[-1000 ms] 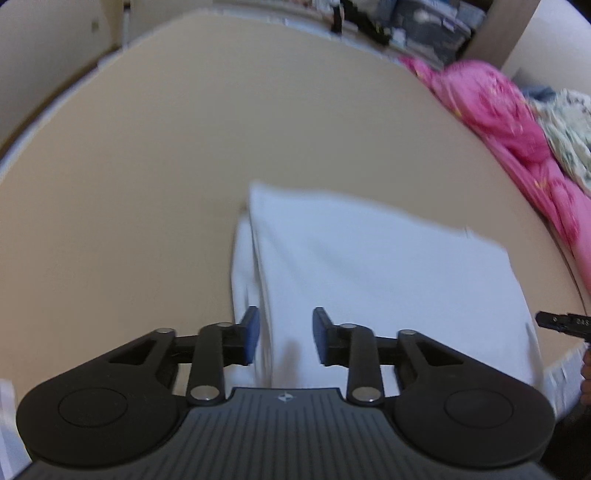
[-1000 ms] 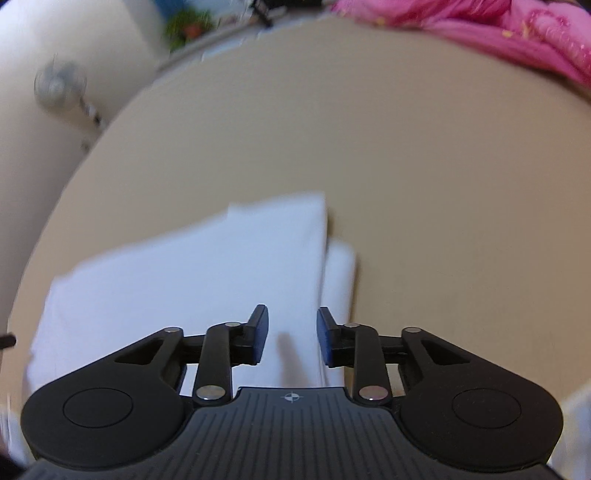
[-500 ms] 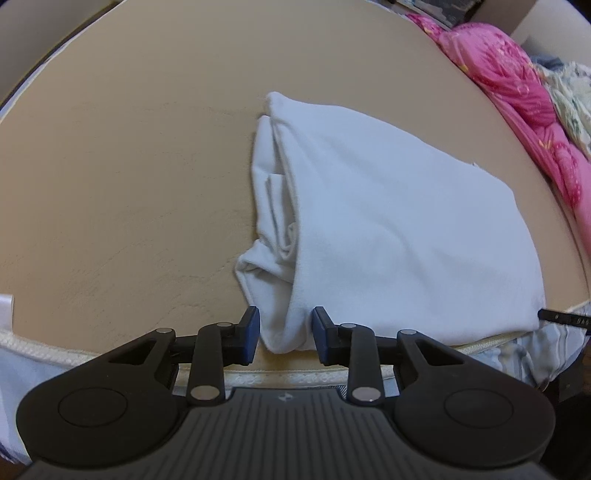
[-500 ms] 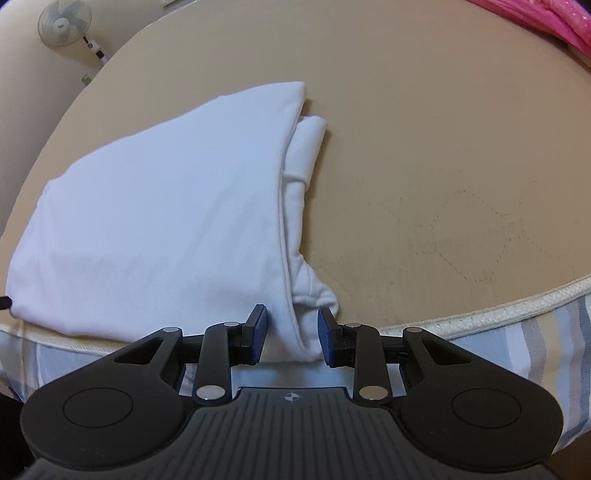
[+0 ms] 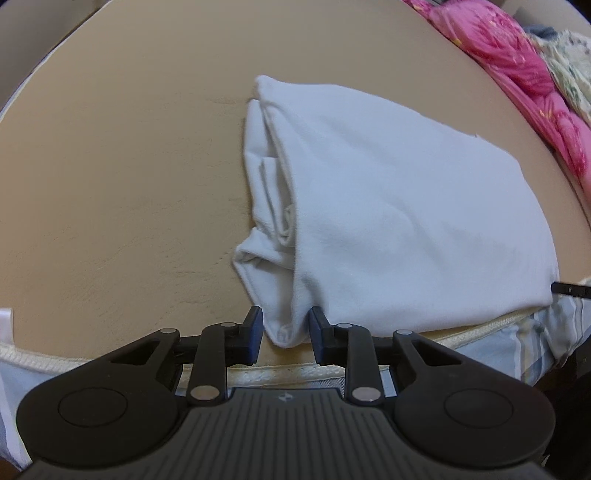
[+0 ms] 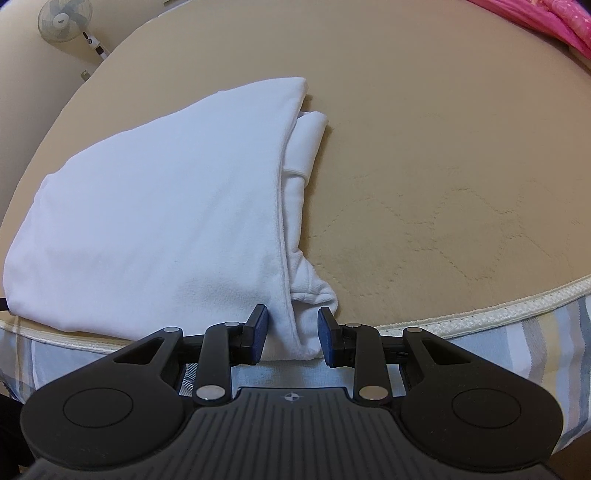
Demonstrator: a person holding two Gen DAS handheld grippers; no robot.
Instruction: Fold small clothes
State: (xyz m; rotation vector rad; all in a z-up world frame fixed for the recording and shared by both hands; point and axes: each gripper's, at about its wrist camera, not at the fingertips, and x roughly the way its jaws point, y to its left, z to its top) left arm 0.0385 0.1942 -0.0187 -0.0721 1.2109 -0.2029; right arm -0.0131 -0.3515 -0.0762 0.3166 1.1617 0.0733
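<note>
Folded white garment (image 5: 399,206) lay on the tan mattress (image 5: 110,177), near its front edge, with one near corner reaching to the piped seam and the striped side panel (image 6: 517,339) below; loose inner layers bunched along one open side, smooth top layer over the rest.

Left gripper (image 5: 286,334) held low and level at the mattress edge, pointing forward across the bed; jaws parted to a narrow gap, a hanging corner of the garment sitting between the blue pads (image 5: 255,332); cloth appeared to touch the pads, though could not tell whether pinched or merely resting there.

Right gripper (image 6: 291,334) posed the same way at the garment's other near corner, low, level, aimed across the bed; jaws likewise a little apart, with the hemmed corner lying between them; could not tell whether any grip was made.

Pink quilt (image 5: 517,62) heaped along the far side of the bed; standing fan (image 6: 64,18) seen against the wall beyond the mattress.
</note>
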